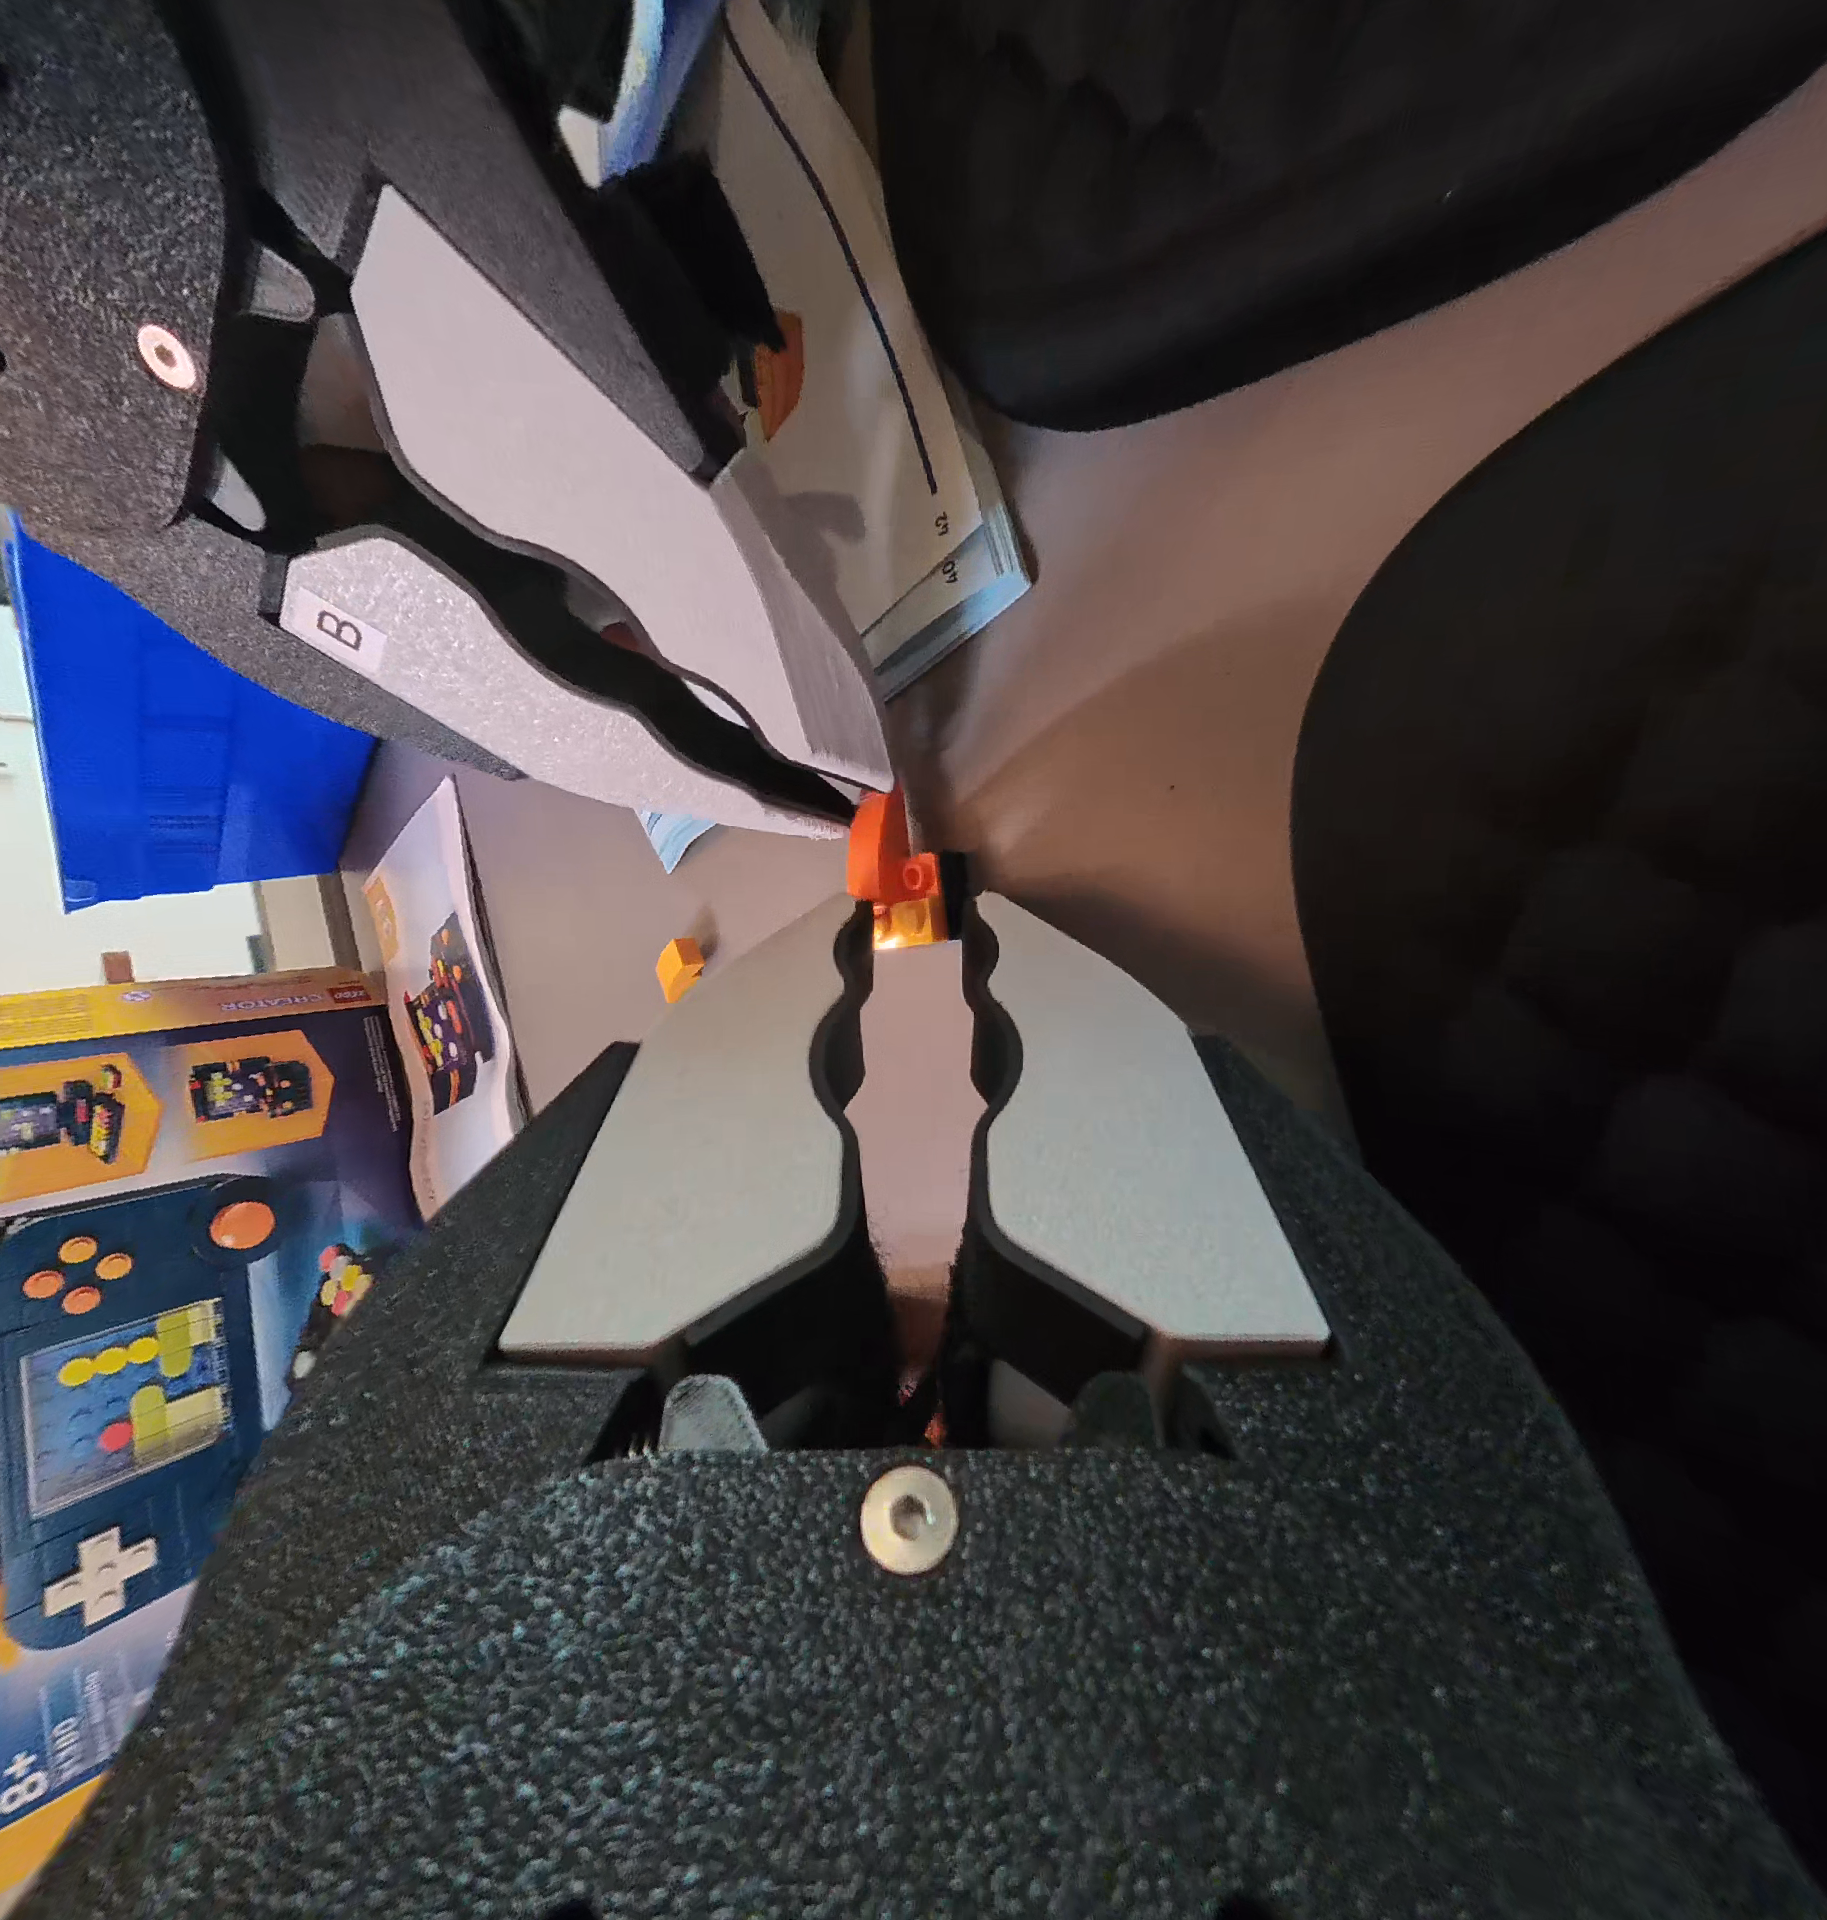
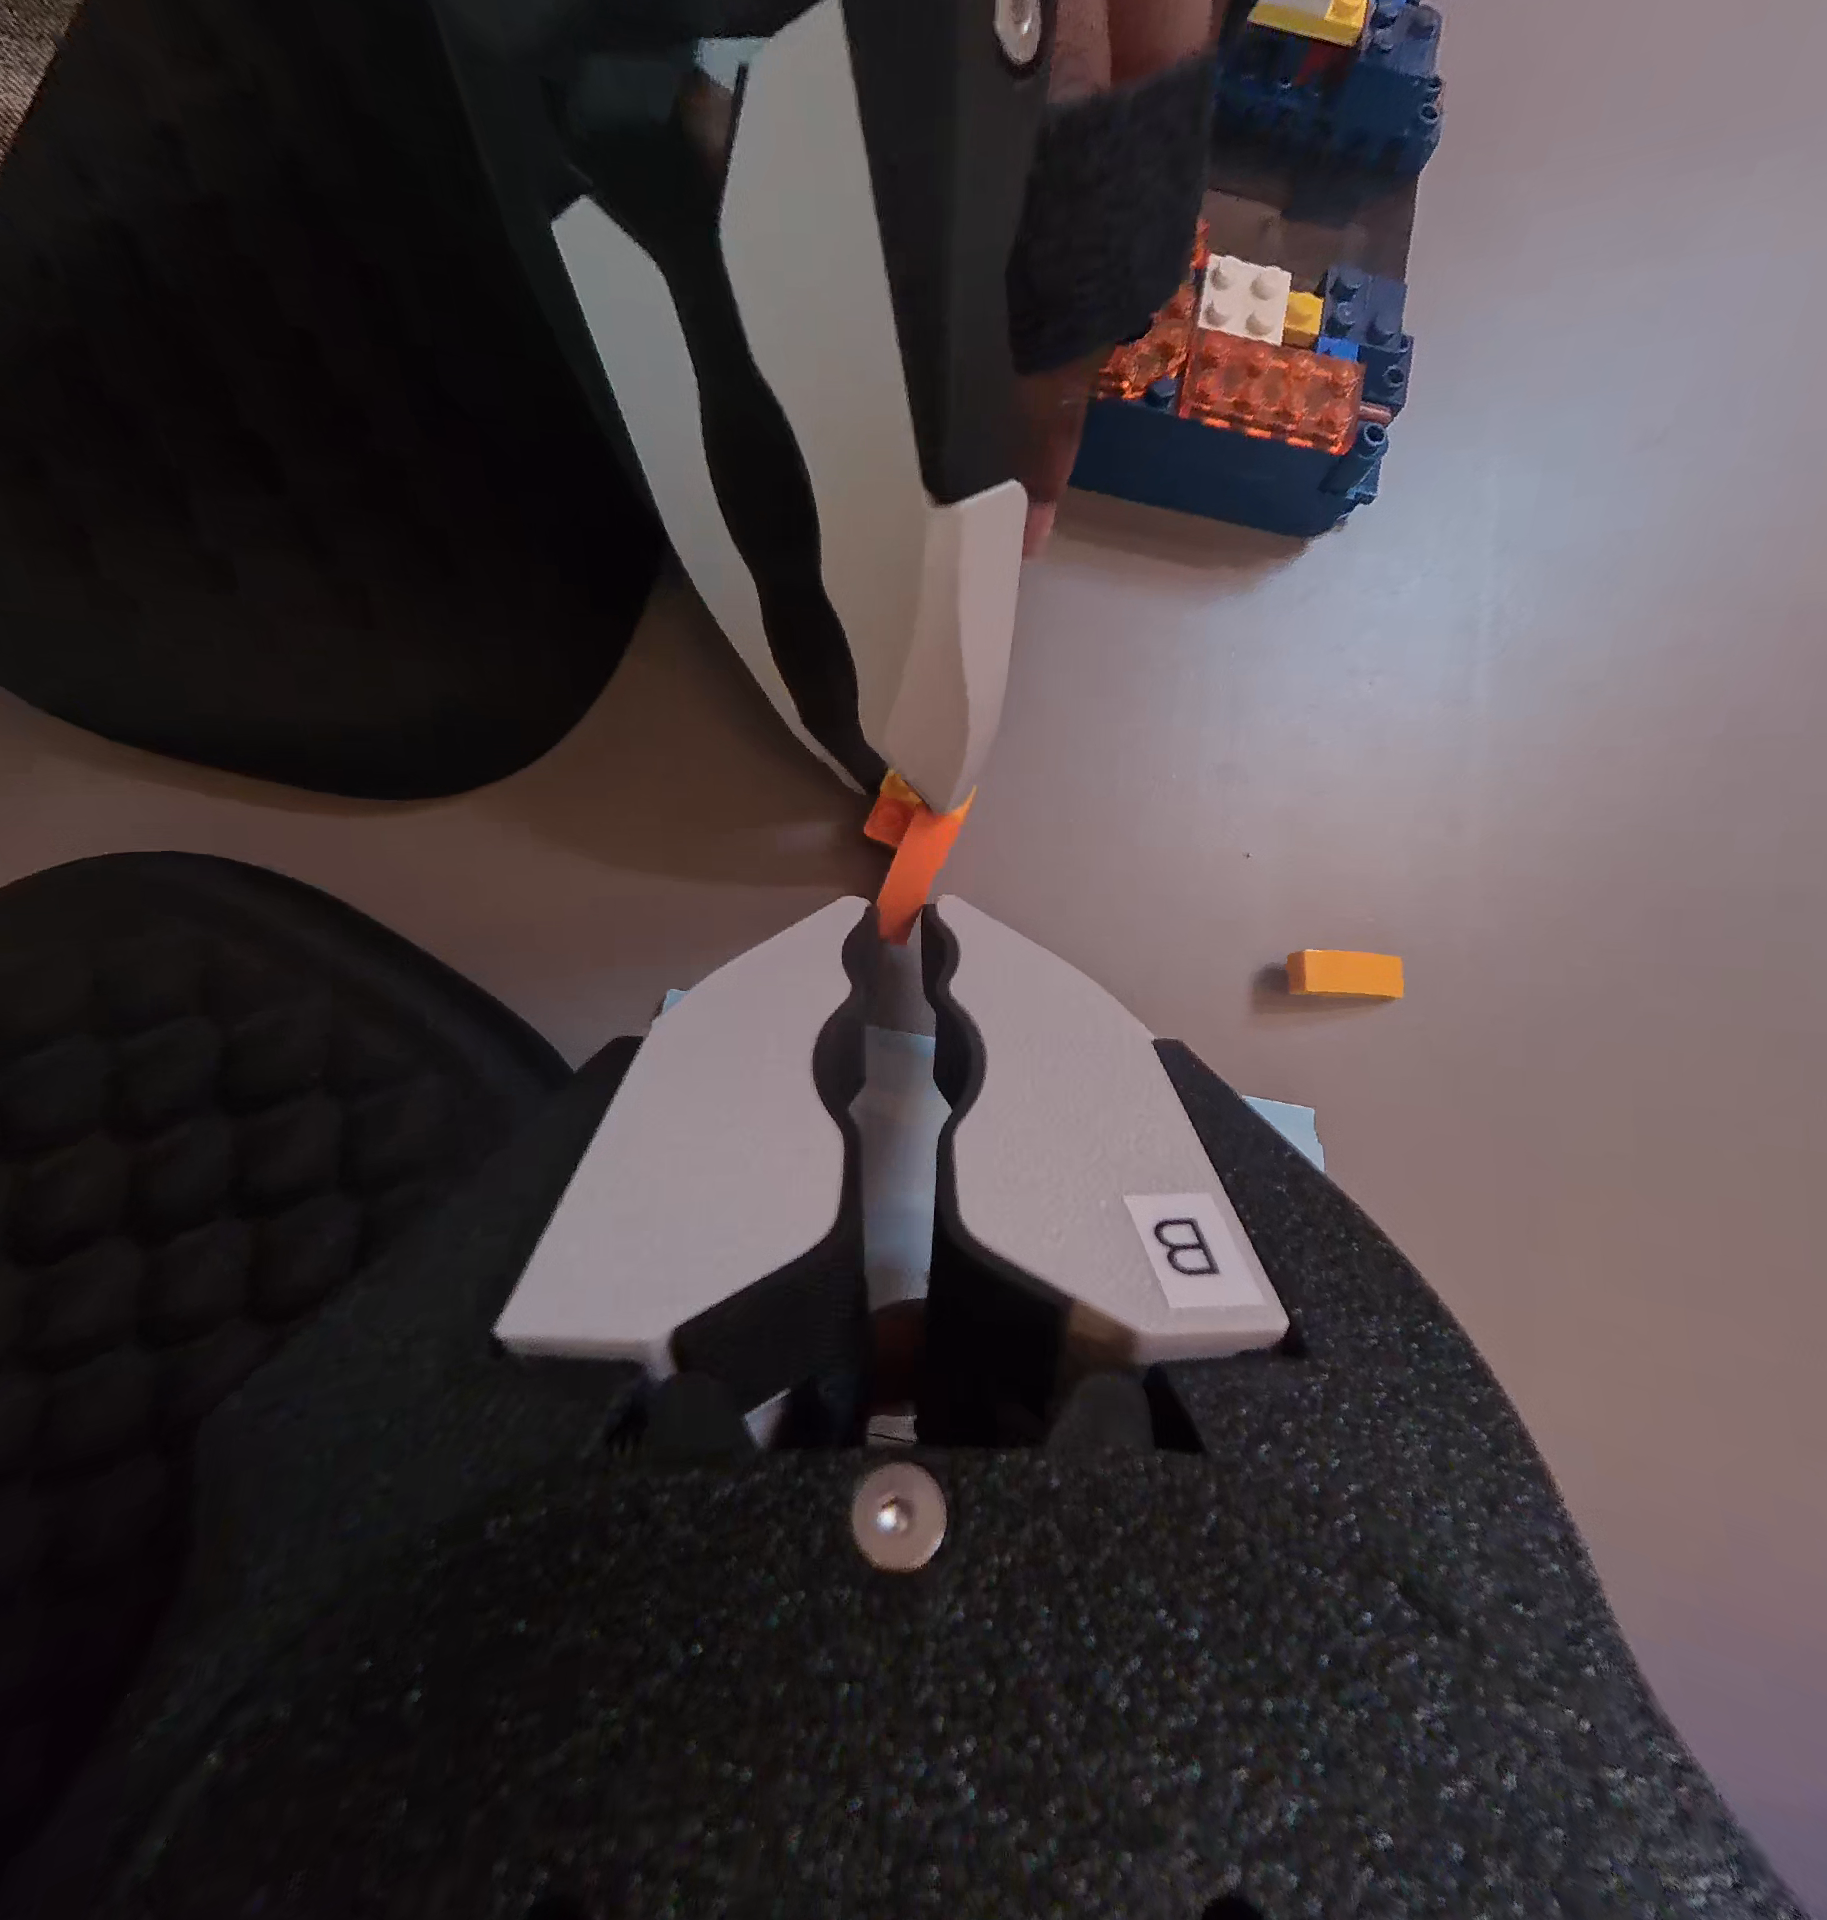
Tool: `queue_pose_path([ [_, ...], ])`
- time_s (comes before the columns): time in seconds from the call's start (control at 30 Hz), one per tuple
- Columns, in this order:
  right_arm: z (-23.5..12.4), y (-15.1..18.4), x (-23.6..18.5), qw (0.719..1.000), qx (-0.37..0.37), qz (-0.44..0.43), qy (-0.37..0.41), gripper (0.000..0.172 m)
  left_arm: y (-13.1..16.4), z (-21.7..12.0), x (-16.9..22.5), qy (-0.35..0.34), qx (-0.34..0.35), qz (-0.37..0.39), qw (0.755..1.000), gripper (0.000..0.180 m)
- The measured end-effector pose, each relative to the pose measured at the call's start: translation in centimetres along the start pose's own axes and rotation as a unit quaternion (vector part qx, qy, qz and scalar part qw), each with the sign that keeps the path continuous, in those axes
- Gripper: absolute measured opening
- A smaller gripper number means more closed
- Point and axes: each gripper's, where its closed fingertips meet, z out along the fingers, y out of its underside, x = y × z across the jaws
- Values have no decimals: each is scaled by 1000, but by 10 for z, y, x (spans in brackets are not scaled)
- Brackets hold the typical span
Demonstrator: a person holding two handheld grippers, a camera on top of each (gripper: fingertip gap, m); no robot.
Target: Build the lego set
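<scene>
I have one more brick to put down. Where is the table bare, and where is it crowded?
Bare: the table between the loose yellow brick and the brick model. Crowded: around the orange piece, where both hand-held grippers meet, beside the black cushions.

Toy box (image 1: 140,1299) runs off the left edge, half gone. Booklet (image 1: 888,416) sits partly hidden behind the right gripper (image 1: 857,810). Brick model (image 2: 1293,291) is clipped by the top edge, its near corner covered by a hand (image 2: 1106,239).

Two close, opposed wrist views sharing one orange piece (image 1: 878,847).
</scene>
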Motion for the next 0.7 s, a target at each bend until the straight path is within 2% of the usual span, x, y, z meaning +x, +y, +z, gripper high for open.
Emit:
queue_pose_path([
  [0.2,0,-3,4,1000,16,17,5,8,0,0,-1,-7,-14,8,1000,14],
  [0.33,-16,-1,13,998,34,32,32,11,-2,-1,-3,4,10,-49,999,23],
  [0.5,-74,-8,38,978,157,82,106,11,-1,-9,-14,1,39,-134,990,35],
  [0.63,-130,-17,55,931,298,100,184,11,-1,-5,-10,26,44,-180,982,37],
  [0.7,-152,-17,60,909,344,110,208,10,1,-2,-7,34,31,-187,981,38],
])
